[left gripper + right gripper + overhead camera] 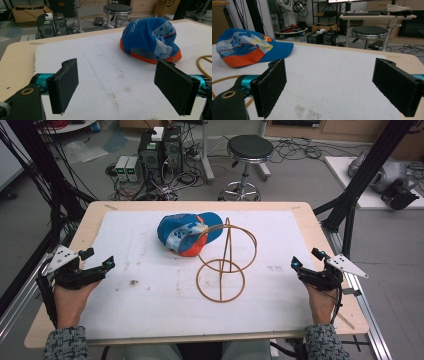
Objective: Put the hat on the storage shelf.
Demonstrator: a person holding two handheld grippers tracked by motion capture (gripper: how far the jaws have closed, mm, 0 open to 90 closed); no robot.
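White, slightly fuzzy matting (150, 290) covers most of a pale wooden table (90, 220), marked here and there with small dark smudges. On its far middle part lies a blue cap (186, 233) of smooth fabric, with an orange band along its lower edge and white striped print on the side (the brim shows in the right gripper view as a flat blue tongue pointing toward the table's far edge). Just beside the cap, touching or nearly so, stands a thin yellowish wire stand (223, 265): a round ring flat on the mat, an upright rod, and a second ring higher up.

At the table's left edge the left gripper (100, 265) rests low with its jaws spread wide, nothing between the flat black foam-faced pads (65, 85). At the table's right edge the right gripper (307, 262) also has its jaws wide apart and empty. Cap and stand sit between the two grippers, well apart from each
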